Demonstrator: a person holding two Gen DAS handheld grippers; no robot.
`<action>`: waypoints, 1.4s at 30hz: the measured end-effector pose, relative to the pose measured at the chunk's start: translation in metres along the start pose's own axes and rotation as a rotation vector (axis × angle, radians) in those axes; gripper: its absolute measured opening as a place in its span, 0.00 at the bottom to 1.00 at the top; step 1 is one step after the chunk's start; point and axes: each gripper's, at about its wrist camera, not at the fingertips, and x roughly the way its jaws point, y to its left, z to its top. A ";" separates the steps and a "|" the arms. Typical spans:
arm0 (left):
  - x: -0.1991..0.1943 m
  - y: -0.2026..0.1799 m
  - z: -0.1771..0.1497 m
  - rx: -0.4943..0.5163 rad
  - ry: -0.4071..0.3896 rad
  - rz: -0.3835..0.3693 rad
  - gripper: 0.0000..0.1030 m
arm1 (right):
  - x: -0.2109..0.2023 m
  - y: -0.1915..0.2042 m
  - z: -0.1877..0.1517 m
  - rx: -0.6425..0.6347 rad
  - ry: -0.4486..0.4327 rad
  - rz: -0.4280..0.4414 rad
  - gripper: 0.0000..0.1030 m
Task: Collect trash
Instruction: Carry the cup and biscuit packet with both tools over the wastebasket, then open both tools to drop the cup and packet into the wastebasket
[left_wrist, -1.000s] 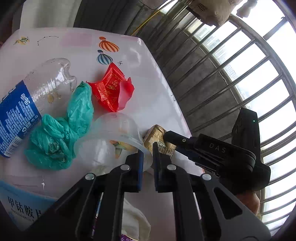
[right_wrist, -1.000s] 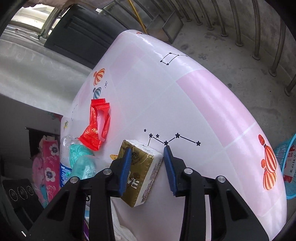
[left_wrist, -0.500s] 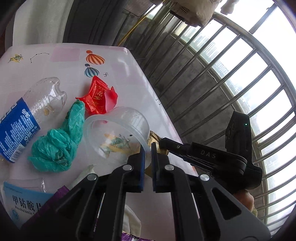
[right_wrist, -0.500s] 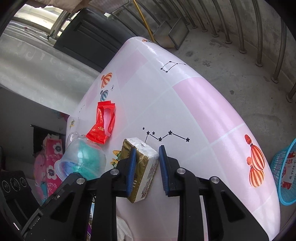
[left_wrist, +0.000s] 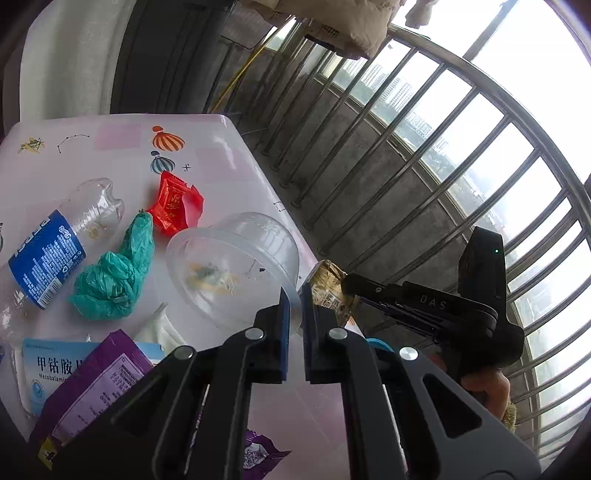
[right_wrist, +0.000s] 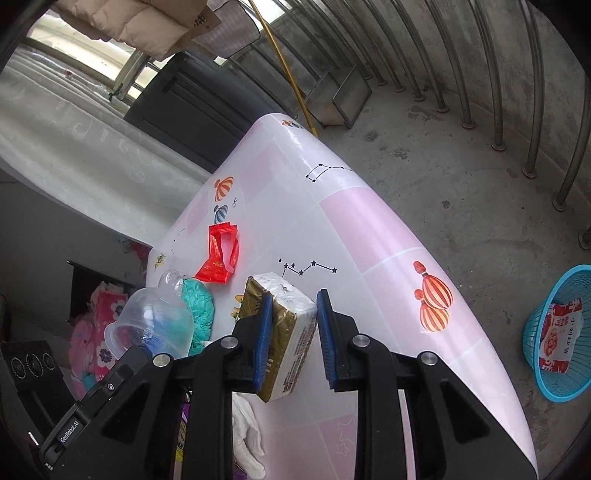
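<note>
Gold tissue pack (right_wrist: 286, 325), soft and light, I hold by its sides in right gripper (right_wrist: 293, 317) above table (right_wrist: 369, 236); left gripper (left_wrist: 293, 295) pinches flimsy clear cup (left_wrist: 232, 266) by its rim.

The far half of the worktop (right_wrist: 332, 229) lies bare, open to a gripper from above or from the railing side. Near the left edge the way is crowded: red wrapper (right_wrist: 218, 256), green bag (left_wrist: 114, 269), plastic bottle (left_wrist: 55, 251), medicine box (left_wrist: 55, 365) and purple packet (left_wrist: 96, 391) sit close together. Beside the worktop, open concrete floor (right_wrist: 480, 206) leads to the blue basket (right_wrist: 554, 332), its mouth unobstructed; the metal railing (right_wrist: 535, 110) closes the far side
</note>
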 end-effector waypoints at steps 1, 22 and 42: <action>-0.003 -0.006 -0.003 0.009 -0.001 -0.006 0.04 | -0.007 -0.001 -0.002 -0.003 -0.008 0.001 0.23; 0.071 -0.230 -0.104 0.382 0.284 -0.208 0.04 | -0.218 -0.211 -0.092 0.314 -0.293 -0.167 0.23; 0.297 -0.325 -0.178 0.544 0.620 -0.123 0.46 | -0.152 -0.444 -0.119 0.706 -0.202 -0.331 0.46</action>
